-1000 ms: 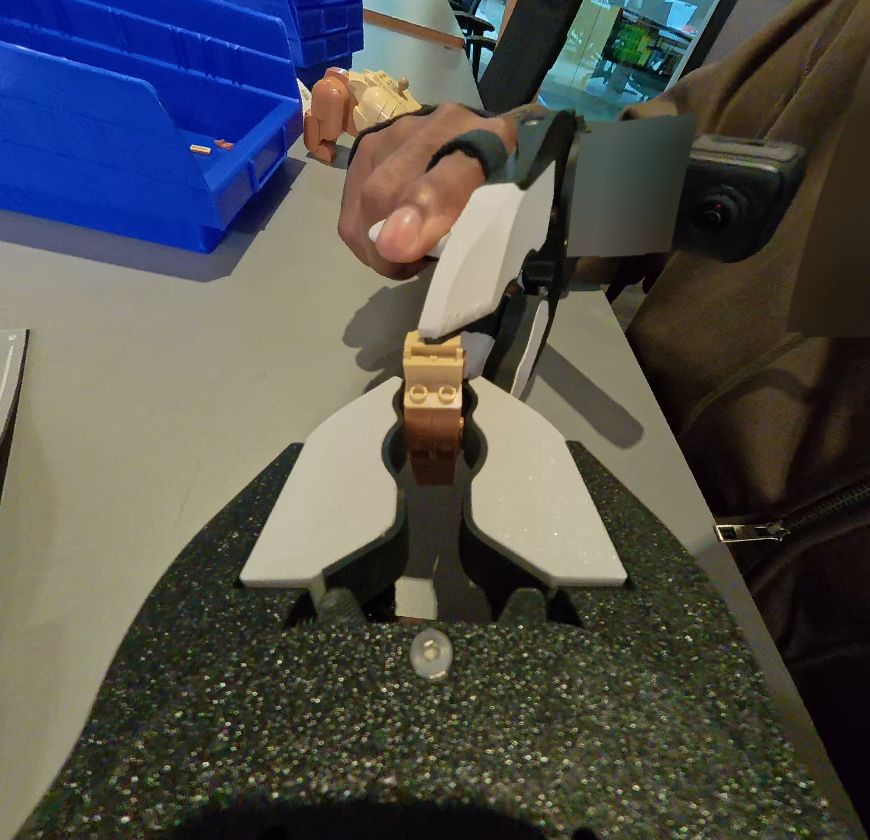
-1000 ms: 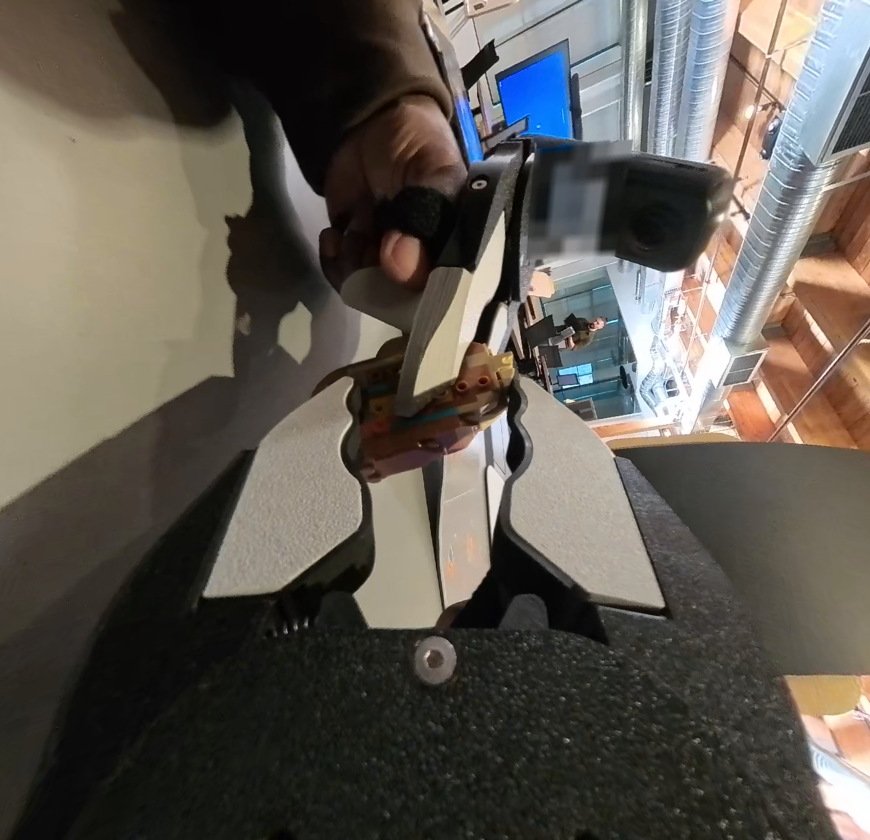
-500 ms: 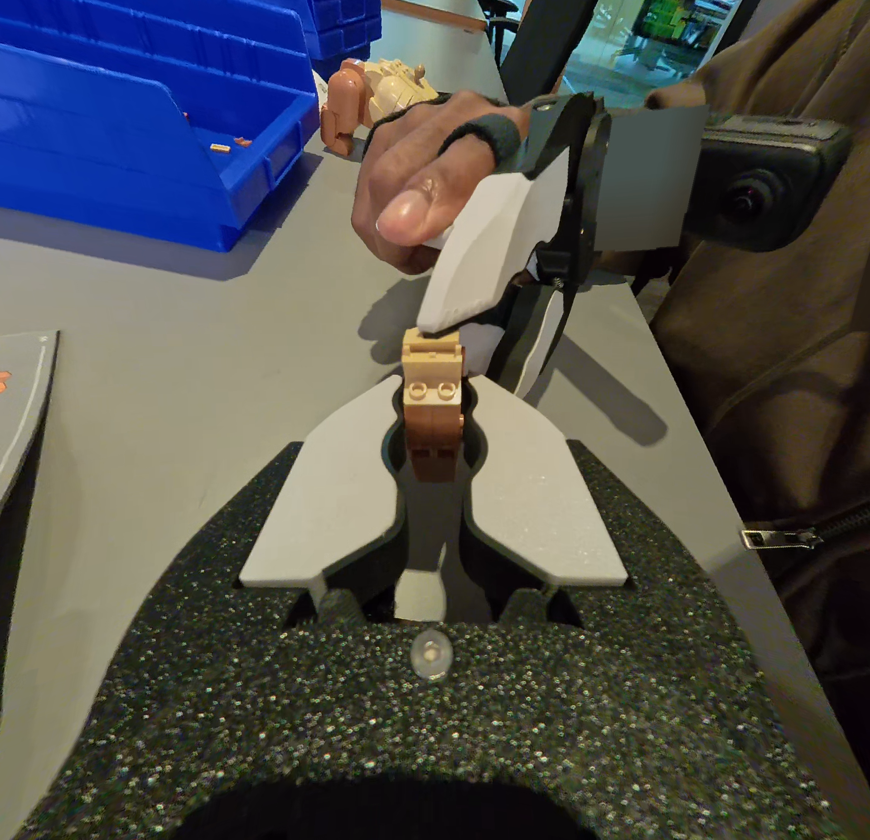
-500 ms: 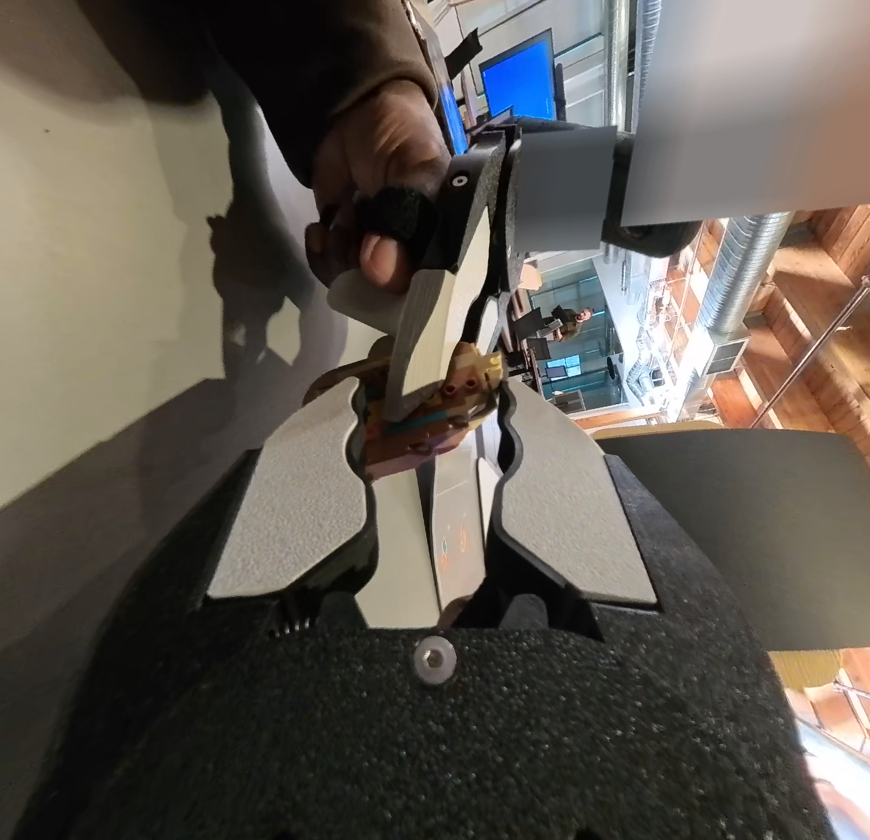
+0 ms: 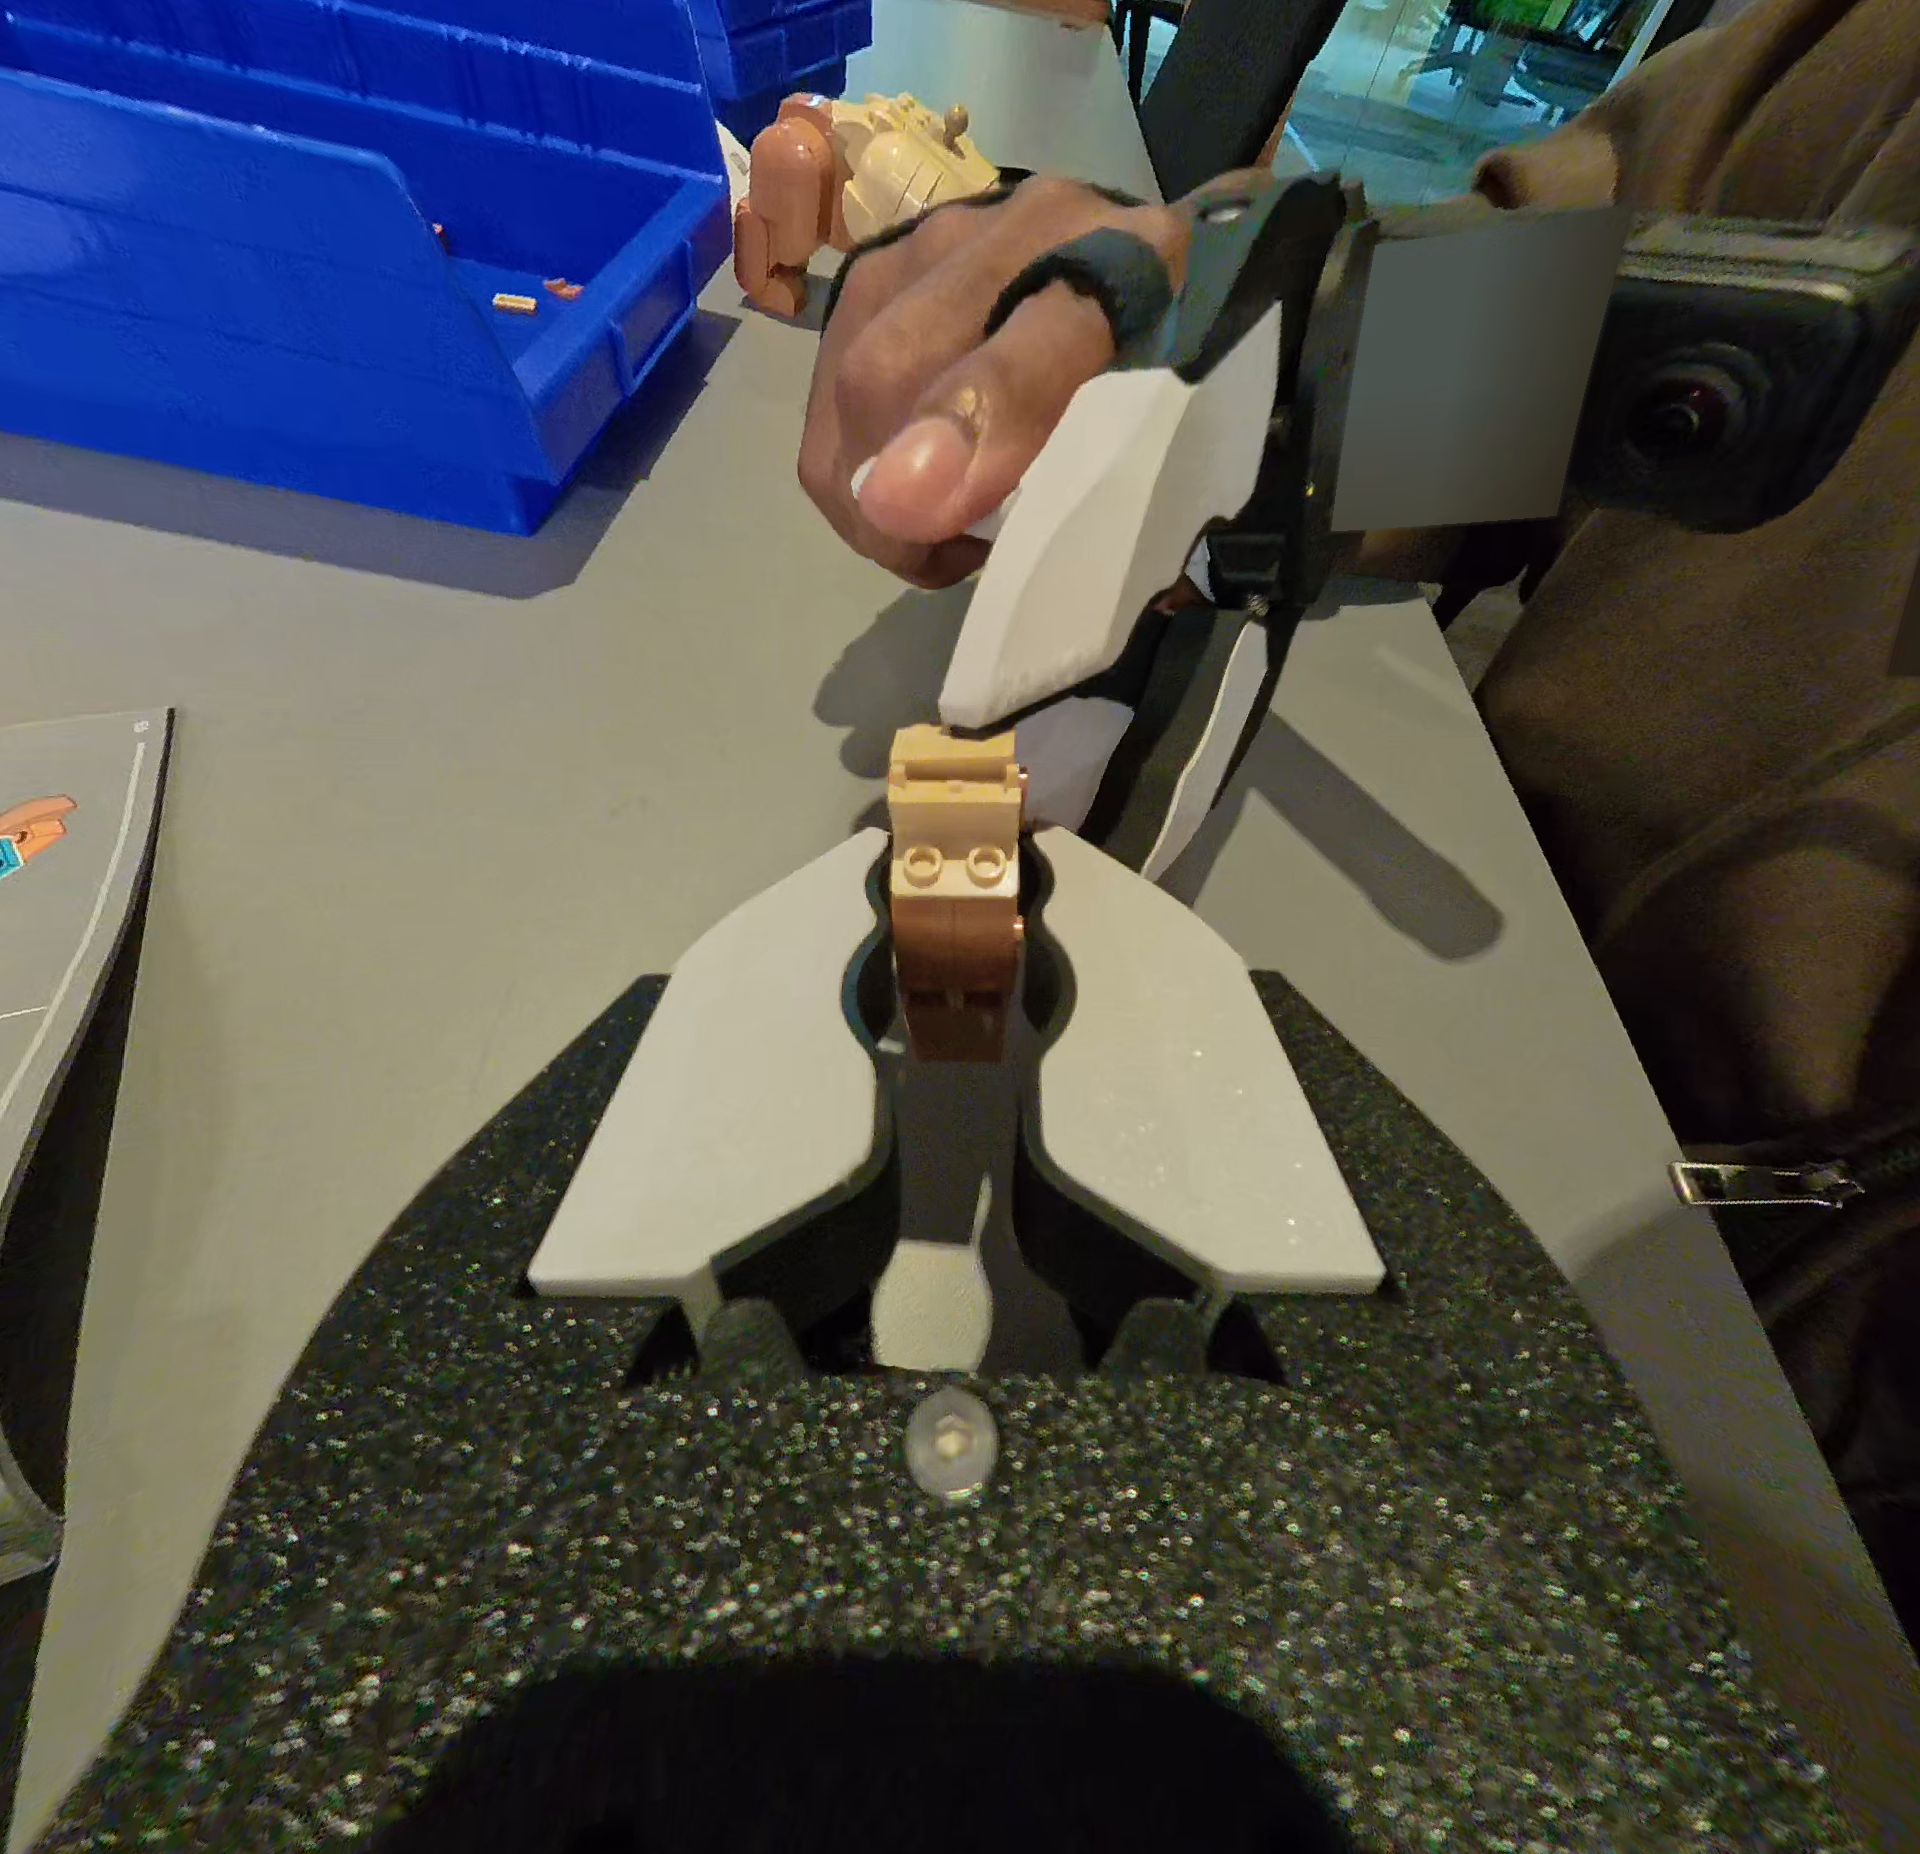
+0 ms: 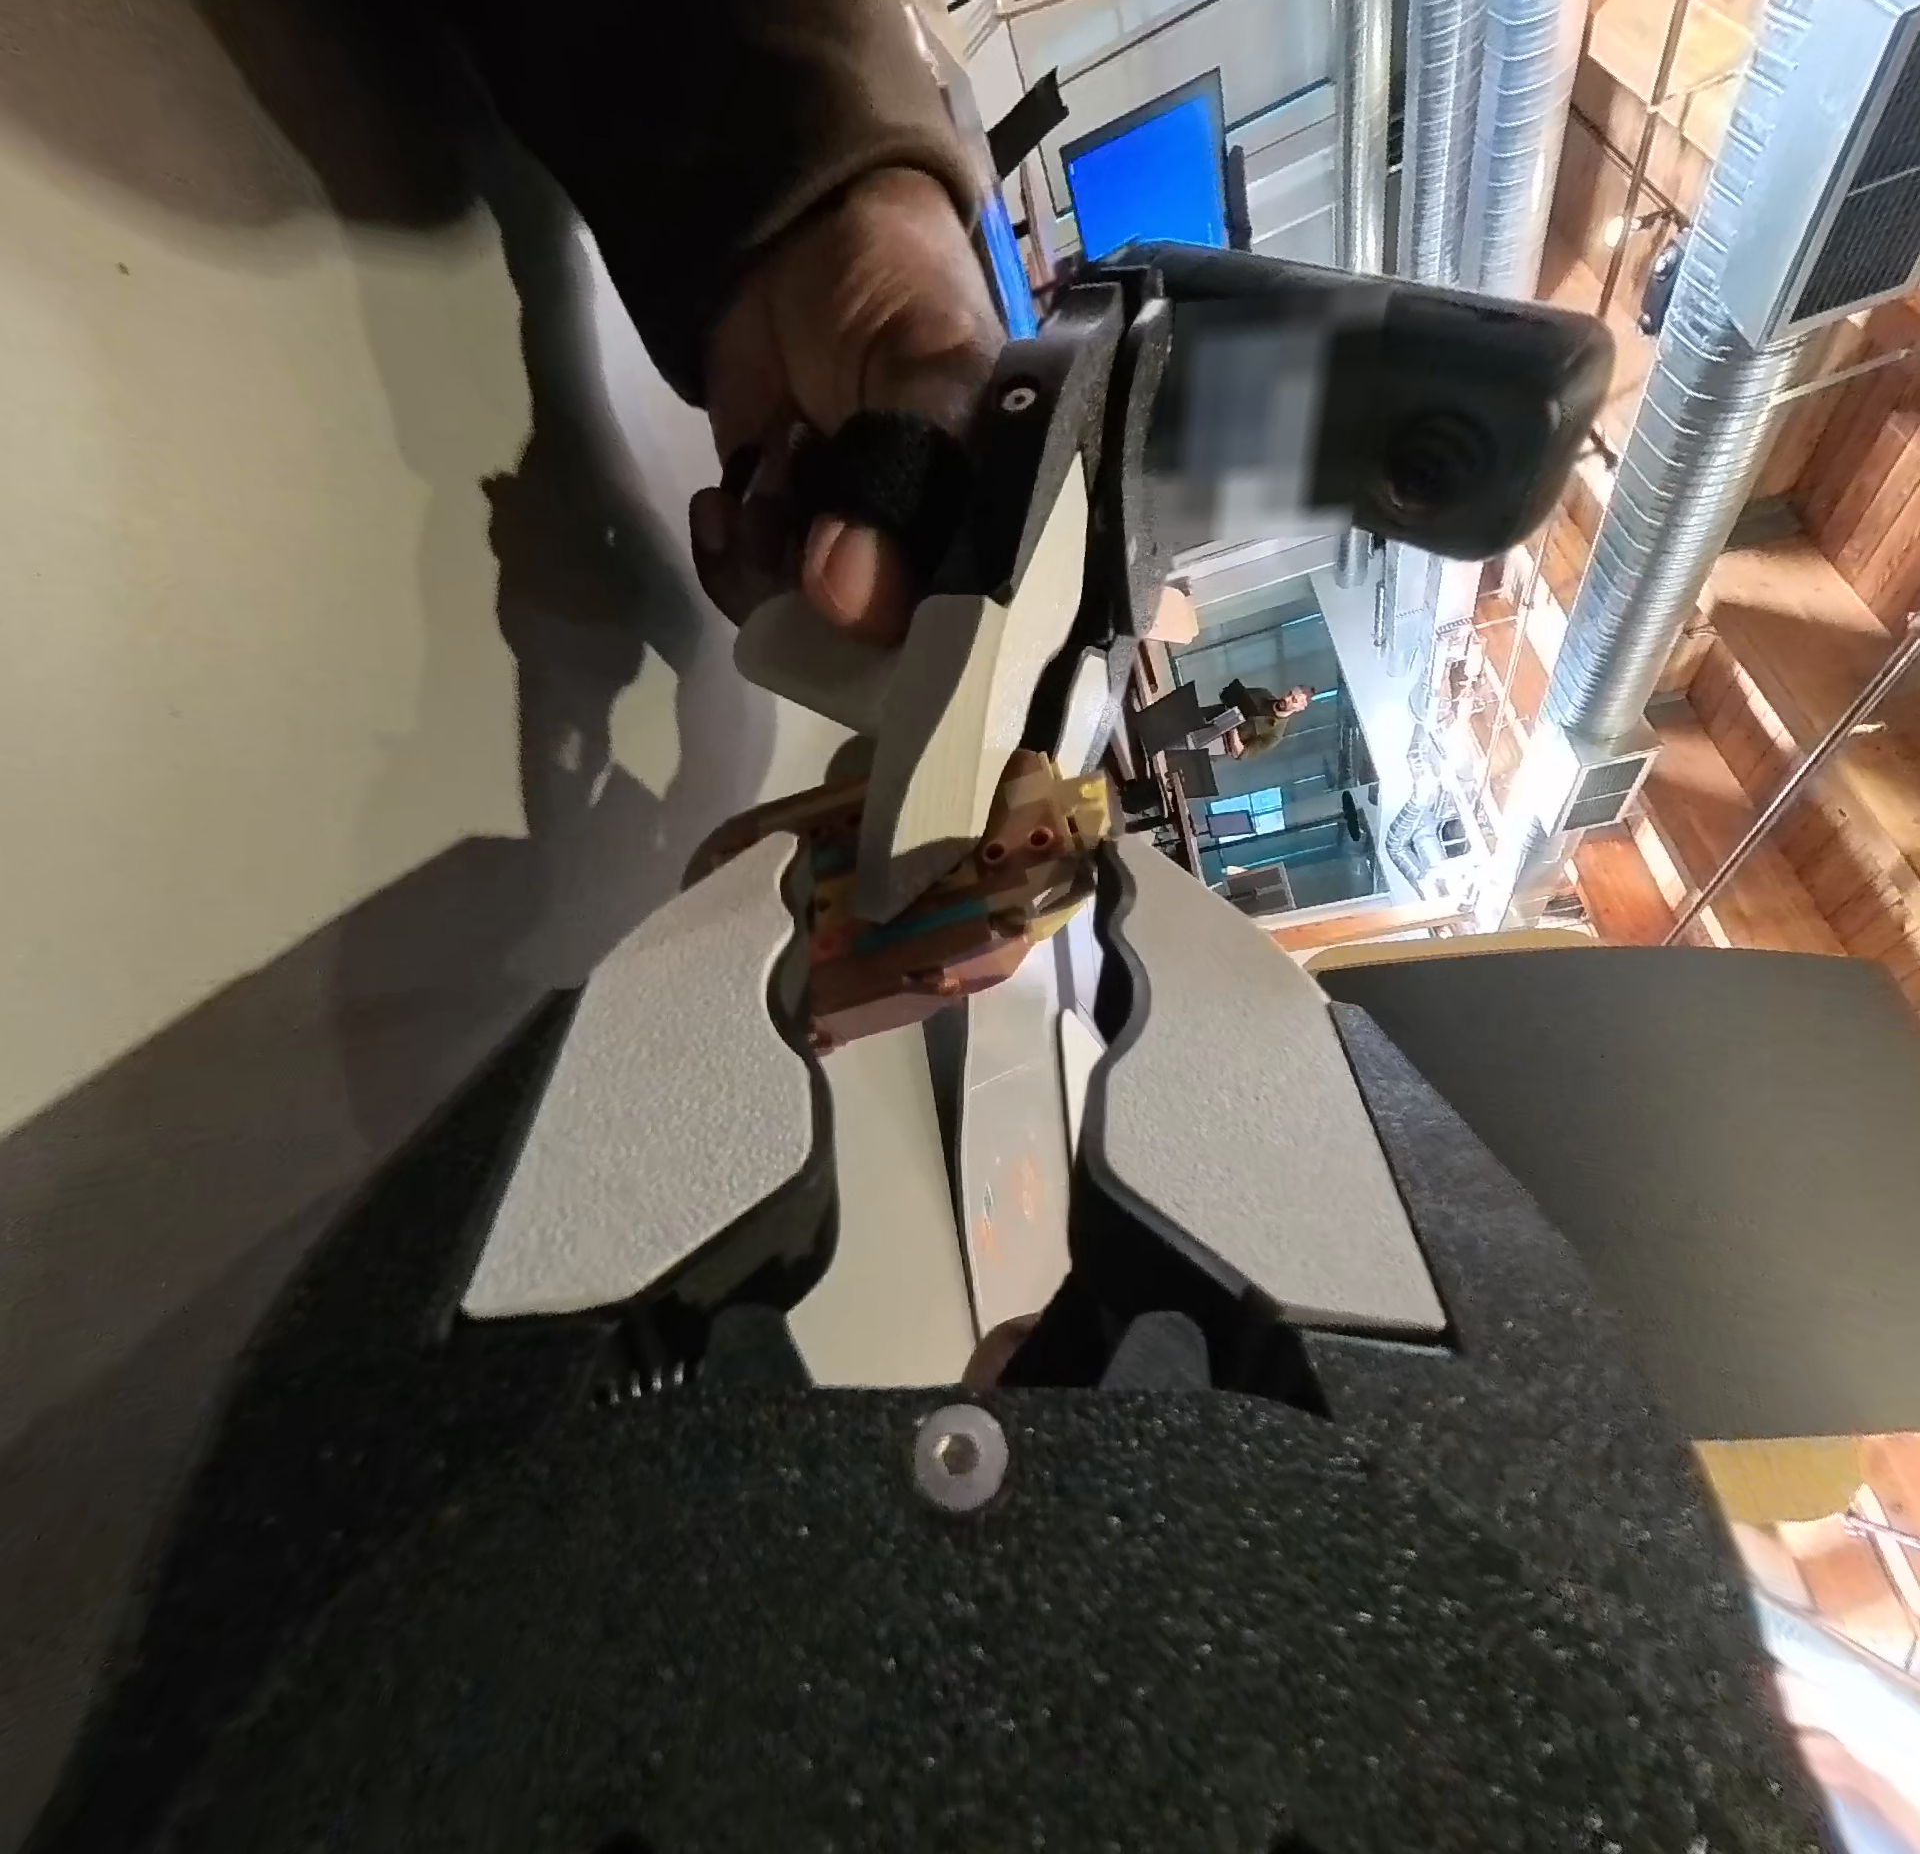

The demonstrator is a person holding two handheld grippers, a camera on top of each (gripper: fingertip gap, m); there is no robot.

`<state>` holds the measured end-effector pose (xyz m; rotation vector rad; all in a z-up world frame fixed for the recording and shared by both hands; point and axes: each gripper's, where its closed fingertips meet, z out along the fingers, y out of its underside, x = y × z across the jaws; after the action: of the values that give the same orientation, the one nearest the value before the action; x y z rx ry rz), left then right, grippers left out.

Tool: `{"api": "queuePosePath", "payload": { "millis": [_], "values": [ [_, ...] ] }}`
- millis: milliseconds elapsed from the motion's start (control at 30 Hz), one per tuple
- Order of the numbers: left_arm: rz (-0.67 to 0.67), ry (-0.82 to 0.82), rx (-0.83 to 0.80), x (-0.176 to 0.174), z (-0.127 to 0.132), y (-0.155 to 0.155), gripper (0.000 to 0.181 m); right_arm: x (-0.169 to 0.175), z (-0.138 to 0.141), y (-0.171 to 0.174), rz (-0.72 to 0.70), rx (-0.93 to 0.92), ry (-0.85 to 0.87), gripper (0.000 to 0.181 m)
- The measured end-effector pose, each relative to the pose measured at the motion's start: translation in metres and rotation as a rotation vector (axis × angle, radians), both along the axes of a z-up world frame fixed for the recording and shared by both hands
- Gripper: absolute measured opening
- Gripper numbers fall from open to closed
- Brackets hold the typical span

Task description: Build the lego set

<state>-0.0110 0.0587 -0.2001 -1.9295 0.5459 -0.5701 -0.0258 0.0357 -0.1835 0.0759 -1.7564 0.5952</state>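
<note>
the left gripper (image 5: 956, 869) pinches a small lego piece (image 5: 954, 905) between its two fingertips; the piece stands upright, tan on top with two studs facing the camera and brown below, its lower end hanging in the gap between the fingers. the right gripper (image 5: 1023, 739) comes in from above, one white finger (image 5: 1081, 568) touching the tan top while the other sits behind the piece. in the right wrist view its own fingers close on the sides of the same piece (image 6: 935, 931), which lies tilted across the tips. behind, on the grey table (image 5: 416, 765), stand a blue bin (image 5: 312, 277), a tan and brown lego figure (image 5: 862, 194) and a booklet (image 5: 62, 921) at the left edge
</note>
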Motion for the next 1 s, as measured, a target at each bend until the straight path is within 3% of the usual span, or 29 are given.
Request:
{"api": "queuePosePath", "payload": {
  "millis": [533,1000],
  "values": [
    [0.008,0.045,-0.031,-0.0032,-0.0052,-0.0015,0.02,-0.0022,-0.0082,-0.0017,-0.008,0.06,-0.015,0.055],
    [0.009,0.132,0.019,-0.0045,-0.0039,-0.0014,0.02,0.0006,-0.0031,-0.007,0.018,-0.06,-0.078,0.054]
  ]
}}
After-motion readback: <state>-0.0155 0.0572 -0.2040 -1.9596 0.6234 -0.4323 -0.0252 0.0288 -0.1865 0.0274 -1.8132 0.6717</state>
